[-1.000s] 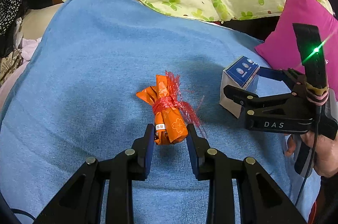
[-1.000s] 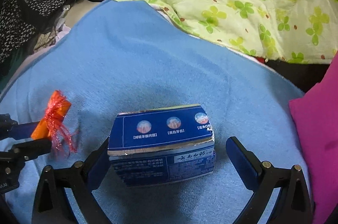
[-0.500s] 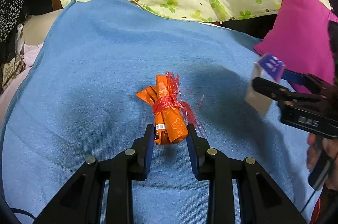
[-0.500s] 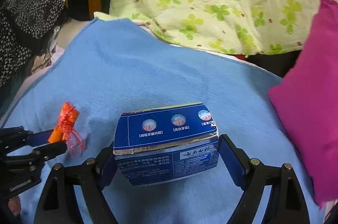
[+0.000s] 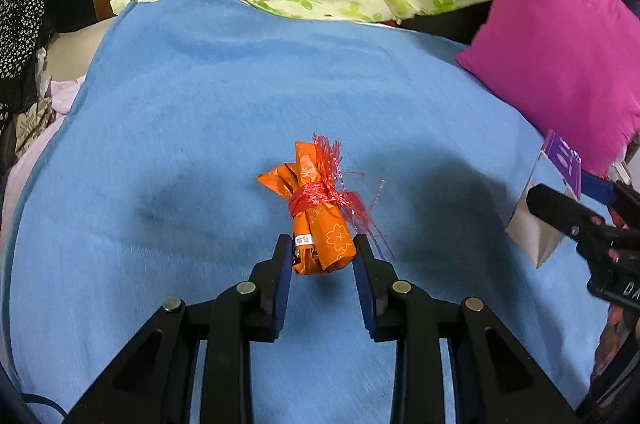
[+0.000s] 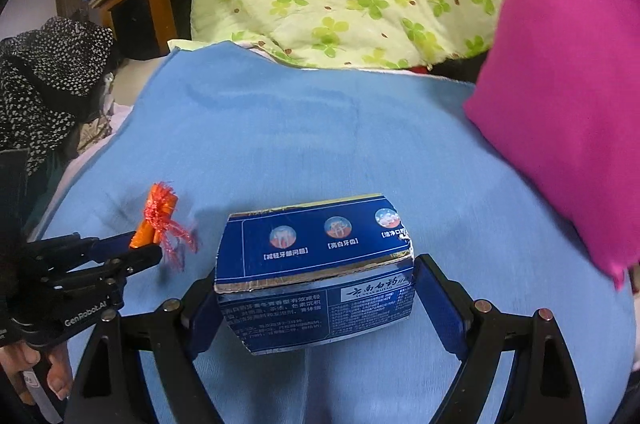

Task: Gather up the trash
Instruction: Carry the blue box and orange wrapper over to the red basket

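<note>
On the left, my left gripper [image 5: 320,256] stays clamped on the near end of the orange wrapper bundle [image 5: 316,212], its red tinsel tie fraying out to the right; the shadow on the blue blanket [image 5: 200,112] beneath tells me the bundle is off the cloth. That grip has not changed over the last second. Moving right, my right gripper [image 6: 316,300] is pinching the blue toothpaste box [image 6: 316,264] across its width, pads pressed on both ends. A second ago the box sat close beside the bundle; now, in the left view, it has swung out to the far right edge, next to the pink cushion [image 5: 560,64], and looks lifted too. Both pieces of trash are picked up, I judge, so what remains is carrying them to a bin, which I cannot see.
</note>
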`<state>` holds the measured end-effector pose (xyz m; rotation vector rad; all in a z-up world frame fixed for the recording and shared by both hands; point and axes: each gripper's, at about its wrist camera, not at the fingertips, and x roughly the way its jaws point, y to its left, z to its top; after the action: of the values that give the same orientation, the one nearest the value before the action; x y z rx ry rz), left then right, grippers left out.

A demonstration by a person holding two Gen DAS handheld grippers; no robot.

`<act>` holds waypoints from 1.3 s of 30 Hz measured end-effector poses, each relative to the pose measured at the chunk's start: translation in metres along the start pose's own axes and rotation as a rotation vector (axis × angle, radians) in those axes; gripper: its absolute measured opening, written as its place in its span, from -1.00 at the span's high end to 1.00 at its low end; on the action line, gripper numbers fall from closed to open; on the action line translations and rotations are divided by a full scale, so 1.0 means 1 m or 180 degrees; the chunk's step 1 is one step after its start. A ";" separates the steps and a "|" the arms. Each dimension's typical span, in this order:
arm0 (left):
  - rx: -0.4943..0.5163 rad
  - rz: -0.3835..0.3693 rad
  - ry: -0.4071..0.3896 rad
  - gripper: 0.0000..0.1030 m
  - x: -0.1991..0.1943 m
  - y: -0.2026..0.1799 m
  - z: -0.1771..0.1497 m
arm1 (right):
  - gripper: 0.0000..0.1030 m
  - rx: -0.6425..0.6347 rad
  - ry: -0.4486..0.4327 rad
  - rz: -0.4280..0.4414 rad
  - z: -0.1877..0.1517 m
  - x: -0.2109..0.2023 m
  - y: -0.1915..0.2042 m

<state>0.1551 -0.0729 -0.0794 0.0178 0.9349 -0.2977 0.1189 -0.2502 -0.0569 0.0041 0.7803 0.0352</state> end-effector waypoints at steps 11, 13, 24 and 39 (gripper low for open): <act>0.0181 -0.0021 -0.0017 0.39 -0.045 -0.044 -0.027 | -0.72 0.0240 -0.0128 -0.0059 -0.047 -0.066 -0.016; 0.0218 -0.0035 -0.0004 0.39 -0.050 -0.053 -0.033 | -0.72 0.0302 -0.0142 -0.0085 -0.056 -0.077 -0.021; 0.0407 -0.0160 0.0047 0.39 -0.069 -0.102 -0.053 | -0.72 0.0610 -0.0270 -0.0208 -0.094 -0.128 -0.057; 0.0843 -0.0439 0.0021 0.39 -0.095 -0.172 -0.081 | -0.72 0.1106 -0.0342 -0.0586 -0.167 -0.198 -0.104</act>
<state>-0.0065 -0.2034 -0.0323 0.1981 0.8997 -0.5482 -0.1367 -0.3619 -0.0381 0.2616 0.6687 -0.2737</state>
